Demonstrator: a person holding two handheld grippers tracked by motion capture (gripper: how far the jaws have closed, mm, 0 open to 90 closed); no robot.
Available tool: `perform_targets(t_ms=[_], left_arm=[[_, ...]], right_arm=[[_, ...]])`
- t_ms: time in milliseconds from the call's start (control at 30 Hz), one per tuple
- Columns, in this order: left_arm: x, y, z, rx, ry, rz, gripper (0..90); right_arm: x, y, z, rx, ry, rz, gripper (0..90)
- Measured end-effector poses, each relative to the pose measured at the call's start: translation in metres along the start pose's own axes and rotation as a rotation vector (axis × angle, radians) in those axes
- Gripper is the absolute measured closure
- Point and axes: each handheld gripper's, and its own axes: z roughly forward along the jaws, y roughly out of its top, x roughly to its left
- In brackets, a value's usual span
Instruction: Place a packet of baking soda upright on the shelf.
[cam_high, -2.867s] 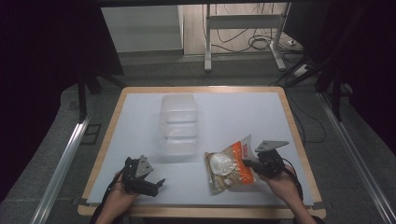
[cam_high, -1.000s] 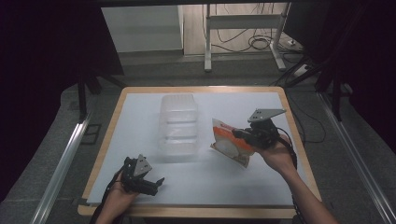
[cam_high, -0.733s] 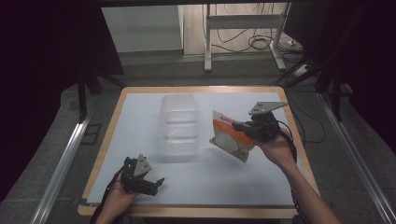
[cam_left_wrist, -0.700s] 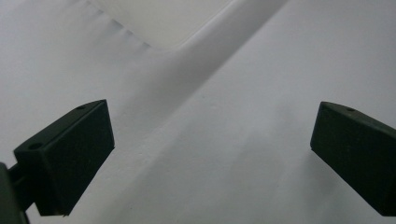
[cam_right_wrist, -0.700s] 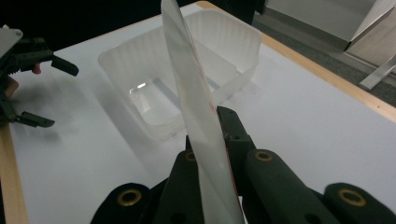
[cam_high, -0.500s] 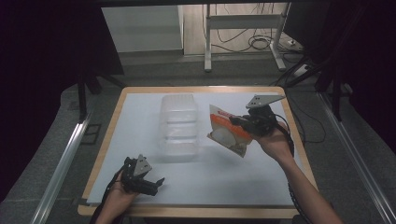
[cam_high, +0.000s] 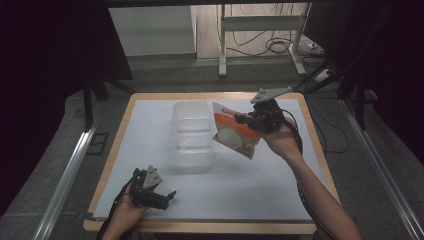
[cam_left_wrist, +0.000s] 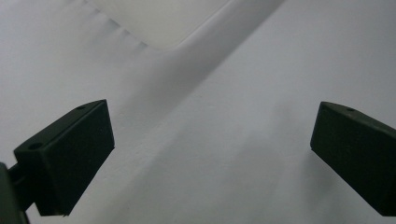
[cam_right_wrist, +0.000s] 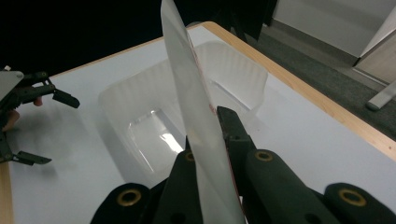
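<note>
The snack packet (cam_high: 234, 134) hung in the air at about 2 o'clock over the table (cam_high: 260, 190), just right of the clear plastic tray (cam_high: 191, 135), pinched by its upper right edge in the right claw (cam_high: 248, 119). It looked light and thin: in the right gripper view the packet (cam_right_wrist: 194, 116) stood edge-on as a flat, glossy sheet between the shut jaws, which clamped only film and not the contents. That film was likely slippery and floppy, so the bag would probably swing and sag from a corner grip; a hold on the sealed edge seemed sounder than one across the bulging middle, where whatever was inside could be crushed.

The tray (cam_right_wrist: 187, 116) lay open and empty directly below and ahead of the packet, with ribbed, flimsy-looking walls that would probably slide or tip if the bag dragged across a rim.

The left claw (cam_high: 162, 196) rested at 7 o'clock near the table's front edge, well apart from the tray, its jaws spread wide with nothing between them. The left claw (cam_right_wrist: 42, 121) left the way to the tray free.
</note>
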Motion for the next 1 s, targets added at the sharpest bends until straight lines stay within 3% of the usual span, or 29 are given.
perform_targets(t_ms=[233, 1000], left_arm=[[0.000, 0.000, 0.000, 0.000, -0.003, -0.001, 0.0], [0.001, -0.001, 0.001, -0.006, -0.043, -0.027, 0.0]], right_arm=[[-0.003, 0.020, 0.018, -0.007, 0.010, -0.009, 87.8], [-0.013, 0.052, 0.070, 0.004, 0.003, -0.005, 87.7]])
